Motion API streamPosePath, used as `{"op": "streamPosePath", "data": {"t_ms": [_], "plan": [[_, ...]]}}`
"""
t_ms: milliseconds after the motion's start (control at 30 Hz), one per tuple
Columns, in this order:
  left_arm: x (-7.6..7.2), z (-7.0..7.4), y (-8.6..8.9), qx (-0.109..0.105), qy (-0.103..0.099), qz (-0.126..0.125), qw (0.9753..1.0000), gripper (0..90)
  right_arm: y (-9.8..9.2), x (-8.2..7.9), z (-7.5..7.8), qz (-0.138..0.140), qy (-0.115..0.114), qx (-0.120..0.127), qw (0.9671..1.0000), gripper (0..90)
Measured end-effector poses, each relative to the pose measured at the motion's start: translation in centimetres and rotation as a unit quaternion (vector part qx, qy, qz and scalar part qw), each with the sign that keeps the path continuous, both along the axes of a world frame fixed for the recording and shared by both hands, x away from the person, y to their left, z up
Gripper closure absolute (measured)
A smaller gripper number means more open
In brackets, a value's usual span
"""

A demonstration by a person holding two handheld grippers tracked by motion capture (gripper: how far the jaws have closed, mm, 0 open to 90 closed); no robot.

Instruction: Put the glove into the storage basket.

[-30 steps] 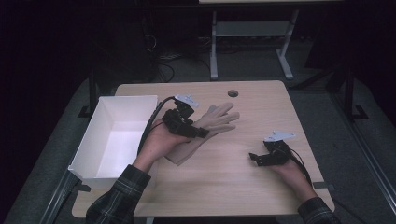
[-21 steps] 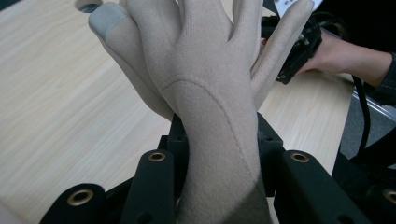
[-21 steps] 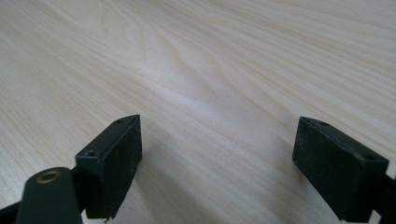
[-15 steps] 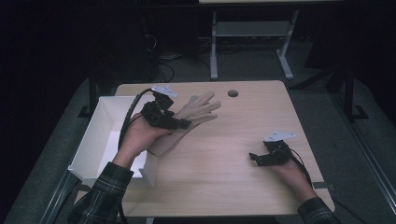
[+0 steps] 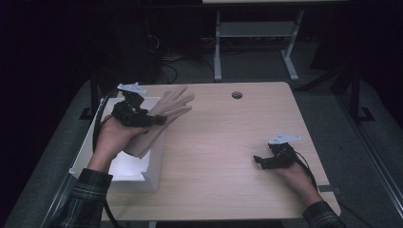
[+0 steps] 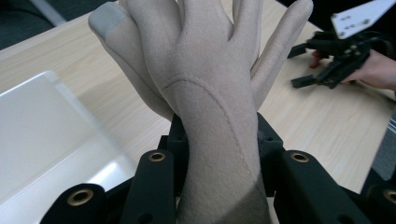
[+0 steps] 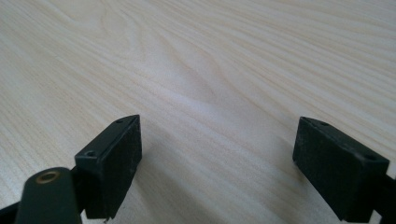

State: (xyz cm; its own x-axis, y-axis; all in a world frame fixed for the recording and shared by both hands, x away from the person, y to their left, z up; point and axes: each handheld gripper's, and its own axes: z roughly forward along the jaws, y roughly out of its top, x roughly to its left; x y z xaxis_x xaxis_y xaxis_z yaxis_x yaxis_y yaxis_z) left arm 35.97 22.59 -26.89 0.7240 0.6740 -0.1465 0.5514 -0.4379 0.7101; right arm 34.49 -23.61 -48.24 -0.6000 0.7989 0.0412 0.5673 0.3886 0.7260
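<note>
- Surface: a light wood-grain table with rounded corners and a small dark round insert near its far edge.
- Room: dark; grey floor around the table, a pale metal frame standing beyond the far edge.
- A white open bin sits at the table's left side.
- Left gripper: jaws clamped on the wrist section of a beige glove, one jaw on each side of it.
- Glove location: held up off the table, above the bin's far right corner and the adjoining tabletop.
- Glove orientation: long axis runs from the cuff, low over the bin, up to the fingers, which point away from the person and to the right. A grey patch marks one fingertip.
- Right gripper: jaws spread wide with nothing between them, low over bare table at the right, well apart from the glove.
</note>
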Motion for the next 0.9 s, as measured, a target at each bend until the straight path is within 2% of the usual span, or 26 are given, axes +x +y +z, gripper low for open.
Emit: {"op": "streamPosePath", "data": {"t_ms": [67, 267, 367, 533, 700, 900], "plan": [[-0.1, 0.0, 1.1, -0.006, 0.001, 0.011, 0.9999, 67.0, 0.0, 0.0, 0.0, 0.000, 0.000, 0.000, 1.0000, 15.1], [-0.3, -0.7, 3.8, -0.007, 0.000, 0.043, 0.9990, 67.0, 0.0, 0.0, 0.0, 0.000, 0.000, 0.000, 1.0000, 15.1], [-0.5, -1.3, 5.0, -0.010, 0.001, 0.063, 0.9980, 67.0, 0.0, 0.0, 0.0, 0.000, 0.000, 0.000, 1.0000, 15.1], [-0.6, -2.8, 7.0, -0.005, 0.006, 0.091, 0.9958, 67.0, 0.0, 0.0, 0.0, 0.000, 0.000, 0.000, 1.0000, 15.1], [-0.4, -4.5, 8.3, 0.006, 0.011, 0.111, 0.9938, 67.0, 0.0, 0.0, 0.0, 0.001, 0.000, 0.000, 1.0000, 15.1], [0.0, -6.6, 8.9, 0.016, 0.020, 0.127, 0.9916, 66.9, 0.0, 0.0, 0.0, 0.000, 0.000, 0.000, 1.0000, 15.1]]}}
